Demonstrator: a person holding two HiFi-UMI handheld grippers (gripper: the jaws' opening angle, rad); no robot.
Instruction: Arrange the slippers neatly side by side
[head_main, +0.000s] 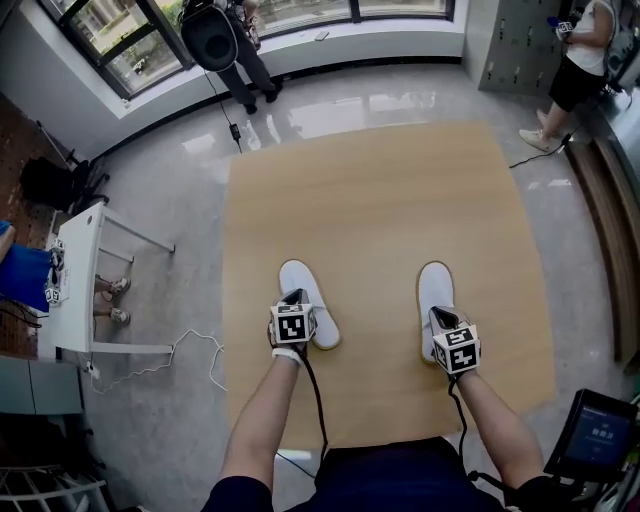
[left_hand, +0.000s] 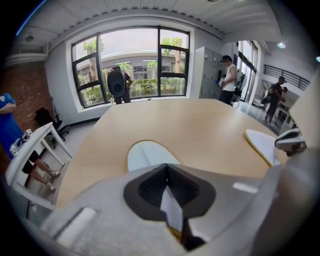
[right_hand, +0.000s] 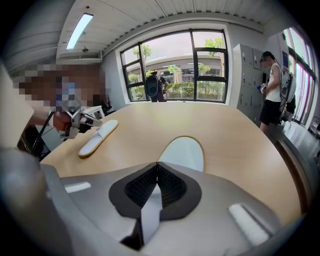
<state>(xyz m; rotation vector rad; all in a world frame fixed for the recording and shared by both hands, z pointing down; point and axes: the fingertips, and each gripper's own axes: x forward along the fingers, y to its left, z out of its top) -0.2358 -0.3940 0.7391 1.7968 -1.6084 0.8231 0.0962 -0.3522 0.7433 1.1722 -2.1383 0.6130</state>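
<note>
I saw left gripper (head_main: 296, 300) jaws pinching near end of left slipper (head_main: 301, 279), toe angled left on wooden table (head_main: 380, 190). Right slipper (head_main: 435, 285) lay well apart, right gripper (head_main: 441, 318) jaws clamped on its heel.

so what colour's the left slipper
White, yellowish sole edge; the left slipper shows best in the right gripper view.

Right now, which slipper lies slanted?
The left slipper, held by the left gripper: its toe angles leftward; the right slipper points straight ahead.
</note>
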